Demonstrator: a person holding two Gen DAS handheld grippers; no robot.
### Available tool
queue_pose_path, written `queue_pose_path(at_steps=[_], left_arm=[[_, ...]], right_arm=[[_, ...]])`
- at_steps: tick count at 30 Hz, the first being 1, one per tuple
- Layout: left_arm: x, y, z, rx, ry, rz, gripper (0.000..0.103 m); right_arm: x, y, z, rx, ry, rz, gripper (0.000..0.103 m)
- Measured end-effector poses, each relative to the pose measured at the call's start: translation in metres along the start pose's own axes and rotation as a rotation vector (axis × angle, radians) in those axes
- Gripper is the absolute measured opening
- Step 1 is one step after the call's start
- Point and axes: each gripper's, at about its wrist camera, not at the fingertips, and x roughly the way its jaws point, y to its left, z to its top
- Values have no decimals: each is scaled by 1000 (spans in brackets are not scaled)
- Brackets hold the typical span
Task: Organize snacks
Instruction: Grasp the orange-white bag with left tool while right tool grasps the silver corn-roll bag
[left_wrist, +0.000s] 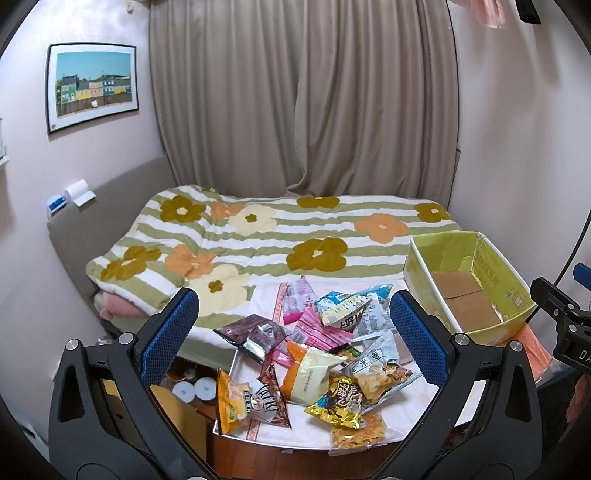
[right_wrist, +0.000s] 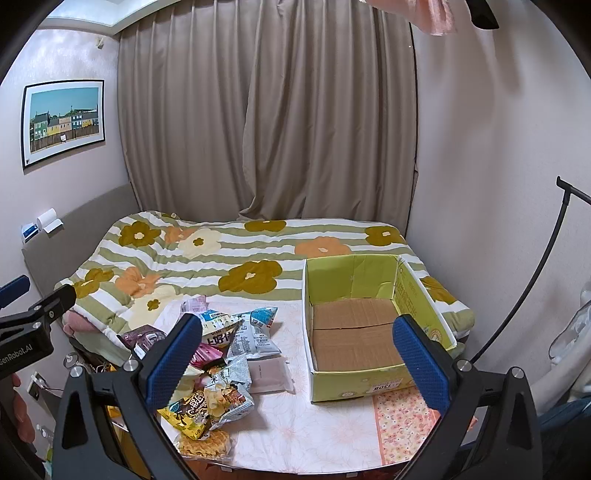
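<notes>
A pile of snack packets (left_wrist: 314, 354) lies on a small table (left_wrist: 424, 410) with a floral cloth; it also shows in the right wrist view (right_wrist: 218, 369). An empty green cardboard box (right_wrist: 354, 328) stands on the table to the right of the pile, also in the left wrist view (left_wrist: 469, 284). My left gripper (left_wrist: 295, 332) is open and empty, above the pile. My right gripper (right_wrist: 299, 354) is open and empty, above the gap between pile and box.
A bed with a flowered quilt (left_wrist: 266, 236) lies behind the table, with curtains (left_wrist: 303, 96) beyond. A white wall (right_wrist: 498, 184) is close on the right. Paper rolls and a cardboard box (left_wrist: 192, 391) sit on the floor left of the table.
</notes>
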Motion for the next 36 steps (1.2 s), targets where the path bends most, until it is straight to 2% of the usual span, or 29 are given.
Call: queue_pose_path(at_steps=[9, 14, 17, 20, 24, 29, 36], left_arm=[[1, -1, -1, -4, 5, -3, 103], [8, 0, -2, -28, 52, -13, 102], [25, 4, -8, -53, 124, -41, 102], [48, 3, -22, -69, 214, -67, 102], [78, 0, -47, -48, 316, -73, 102], [124, 4, -75, -51, 447, -123, 102], [201, 0, -107, -5, 607, -208, 102]], right_arm=[[0, -1, 0, 2, 2, 2, 102], [2, 2, -2, 3, 37, 17, 102], [11, 0, -6, 4, 87, 52, 102], [31, -1, -16, 30, 156, 141, 102], [69, 3, -38, 56, 252, 237, 102], [111, 7, -65, 114, 373, 343, 102], [164, 23, -92, 130, 510, 413, 102]])
